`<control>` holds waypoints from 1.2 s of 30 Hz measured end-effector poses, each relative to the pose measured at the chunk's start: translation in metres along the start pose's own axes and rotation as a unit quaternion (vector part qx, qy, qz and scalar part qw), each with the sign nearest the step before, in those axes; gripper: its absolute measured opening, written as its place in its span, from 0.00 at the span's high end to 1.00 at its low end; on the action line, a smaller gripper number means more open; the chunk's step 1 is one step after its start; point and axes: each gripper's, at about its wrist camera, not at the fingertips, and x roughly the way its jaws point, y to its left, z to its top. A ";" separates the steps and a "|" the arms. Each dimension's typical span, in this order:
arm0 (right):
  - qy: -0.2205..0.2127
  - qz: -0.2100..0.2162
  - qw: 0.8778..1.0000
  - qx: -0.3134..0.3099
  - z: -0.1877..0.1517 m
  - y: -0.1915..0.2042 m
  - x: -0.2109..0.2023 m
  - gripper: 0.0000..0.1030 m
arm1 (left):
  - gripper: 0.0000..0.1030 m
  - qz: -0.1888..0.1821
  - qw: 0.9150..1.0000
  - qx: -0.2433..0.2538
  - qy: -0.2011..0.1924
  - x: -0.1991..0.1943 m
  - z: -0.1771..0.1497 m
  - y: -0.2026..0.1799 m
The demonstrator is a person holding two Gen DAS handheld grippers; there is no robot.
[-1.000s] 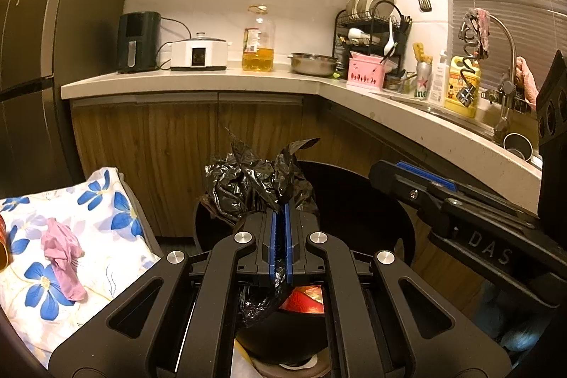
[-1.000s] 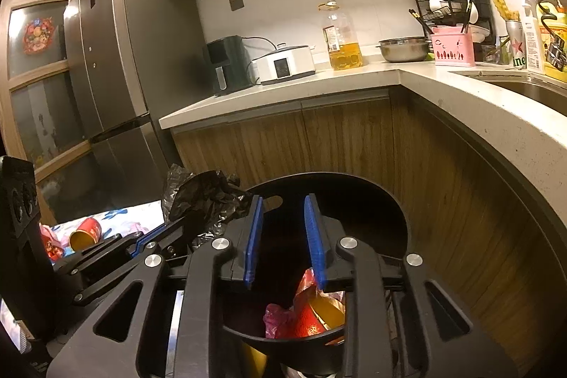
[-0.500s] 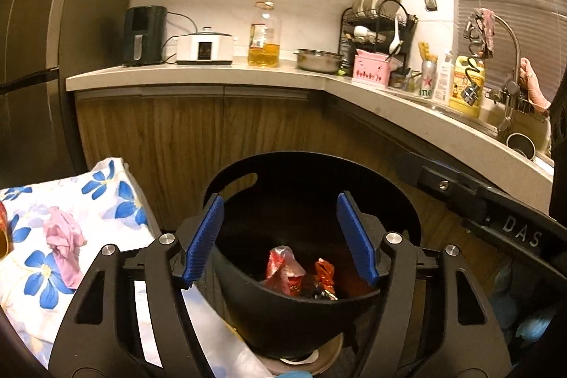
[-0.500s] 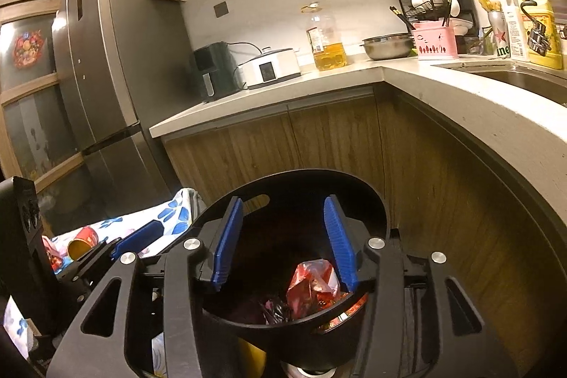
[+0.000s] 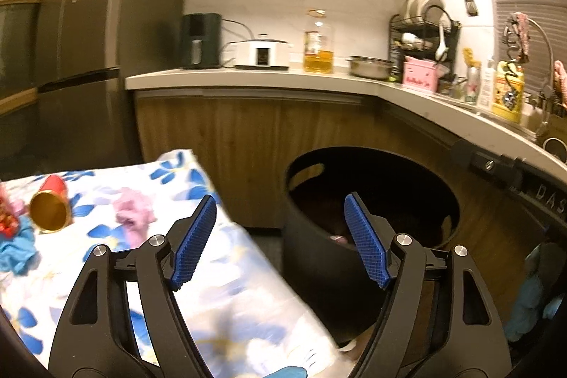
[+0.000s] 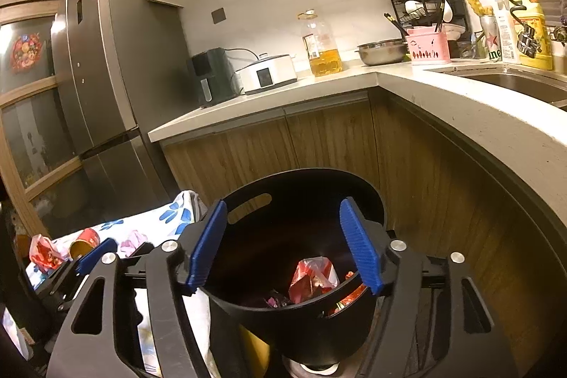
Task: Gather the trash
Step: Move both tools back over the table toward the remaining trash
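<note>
A black round bin [image 5: 372, 186] [image 6: 304, 193] stands on the floor by the wooden cabinets, with red wrappers [image 6: 312, 278] inside. My left gripper [image 5: 280, 240] is open and empty, over the edge of a flowered cloth [image 5: 219, 300] left of the bin. On the cloth lie a red and gold cup [image 5: 49, 208], a pink crumpled wad [image 5: 133, 213], a blue scrap [image 5: 16, 252] and a red wrapper [image 6: 44, 252]. My right gripper [image 6: 283, 243] is open and empty above the bin's mouth.
A grey fridge [image 5: 71, 59] stands at the left. The L-shaped counter [image 5: 283, 80] carries an air fryer, cooker, oil bottle [image 5: 318, 41], steel bowl, pink box and dish rack. A sink [image 6: 514, 84] lies at the right.
My left gripper opened and let go of the black plastic bag, which is gone from view, then swung left toward the cloth. My right gripper opened wider over the bin.
</note>
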 end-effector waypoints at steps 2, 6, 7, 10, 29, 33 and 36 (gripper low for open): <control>-0.001 0.001 1.000 0.000 -0.002 0.003 -0.002 0.33 | 0.28 0.014 1.000 -0.003 0.000 -0.008 -0.004 0.008; 0.000 0.002 1.000 -0.002 -0.006 0.011 -0.006 0.31 | 0.28 0.049 0.999 -0.007 -0.002 -0.022 -0.010 0.026; 0.000 0.005 1.000 -0.002 -0.007 0.013 -0.007 0.30 | 0.28 0.061 0.998 -0.013 -0.003 -0.027 -0.011 0.033; 0.000 0.014 1.000 -0.002 -0.010 0.022 -0.011 0.29 | 0.28 0.088 0.996 -0.034 -0.001 -0.039 -0.014 0.053; 0.039 0.094 0.994 -0.036 -0.052 0.111 -0.002 0.27 | 0.26 0.246 0.966 -0.083 0.002 -0.104 -0.034 0.184; 0.044 0.102 0.993 -0.043 -0.055 0.125 0.002 0.27 | 0.25 0.263 0.961 -0.090 -0.001 -0.108 -0.032 0.204; 0.047 0.111 0.992 -0.048 -0.056 0.137 0.005 0.27 | 0.25 0.275 0.957 -0.089 -0.009 -0.110 -0.028 0.220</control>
